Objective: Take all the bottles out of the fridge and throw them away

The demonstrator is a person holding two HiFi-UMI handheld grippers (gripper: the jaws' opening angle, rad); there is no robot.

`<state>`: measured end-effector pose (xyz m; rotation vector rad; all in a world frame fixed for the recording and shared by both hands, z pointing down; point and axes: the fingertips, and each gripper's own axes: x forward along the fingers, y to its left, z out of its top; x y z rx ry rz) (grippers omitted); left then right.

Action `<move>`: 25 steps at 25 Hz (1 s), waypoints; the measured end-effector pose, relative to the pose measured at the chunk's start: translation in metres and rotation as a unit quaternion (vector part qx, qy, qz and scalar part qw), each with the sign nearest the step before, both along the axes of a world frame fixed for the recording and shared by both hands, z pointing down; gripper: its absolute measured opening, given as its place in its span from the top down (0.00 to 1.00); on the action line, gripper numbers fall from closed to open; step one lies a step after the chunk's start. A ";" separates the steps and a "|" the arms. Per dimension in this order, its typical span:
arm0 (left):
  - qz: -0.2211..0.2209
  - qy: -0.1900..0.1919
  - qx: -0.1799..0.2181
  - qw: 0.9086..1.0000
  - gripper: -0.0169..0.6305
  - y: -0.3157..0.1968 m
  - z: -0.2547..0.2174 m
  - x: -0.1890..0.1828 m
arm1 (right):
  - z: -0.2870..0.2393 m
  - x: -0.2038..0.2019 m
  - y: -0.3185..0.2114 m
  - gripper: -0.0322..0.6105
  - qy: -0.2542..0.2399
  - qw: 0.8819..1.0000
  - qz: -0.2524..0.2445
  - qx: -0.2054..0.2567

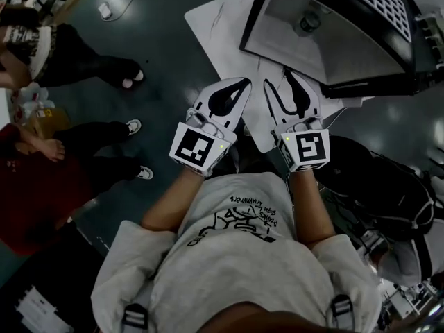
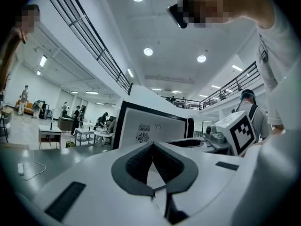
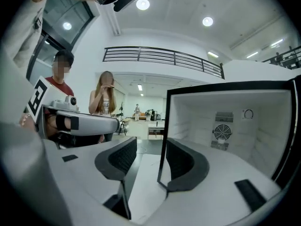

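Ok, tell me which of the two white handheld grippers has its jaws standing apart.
The right white handheld gripper: a clear gap shows between its black-padded jaws, while the left gripper has its jaws meeting at their tips.

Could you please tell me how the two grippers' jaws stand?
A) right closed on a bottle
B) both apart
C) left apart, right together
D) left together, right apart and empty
D: the left gripper has its tips together, while the right gripper is spread with nothing between its jaws.

White table (image 1: 222, 33) on dark floor (image 1: 166, 54); open fridge (image 1: 333, 30) stands on table.
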<state>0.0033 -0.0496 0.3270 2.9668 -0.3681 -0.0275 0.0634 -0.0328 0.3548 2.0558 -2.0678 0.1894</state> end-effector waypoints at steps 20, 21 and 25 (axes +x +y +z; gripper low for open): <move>0.043 -0.024 0.032 0.998 0.95 -0.003 -0.027 0.159 | -0.028 0.167 0.004 0.63 -0.008 0.997 0.080 0.001; 0.041 -0.024 0.033 0.998 0.95 -0.006 -0.026 0.164 | -0.029 0.173 0.002 0.63 -0.009 0.997 0.080 0.000; 0.040 -0.027 0.035 0.998 0.95 -0.013 -0.022 0.187 | -0.025 0.197 -0.007 0.63 -0.006 0.997 0.083 -0.002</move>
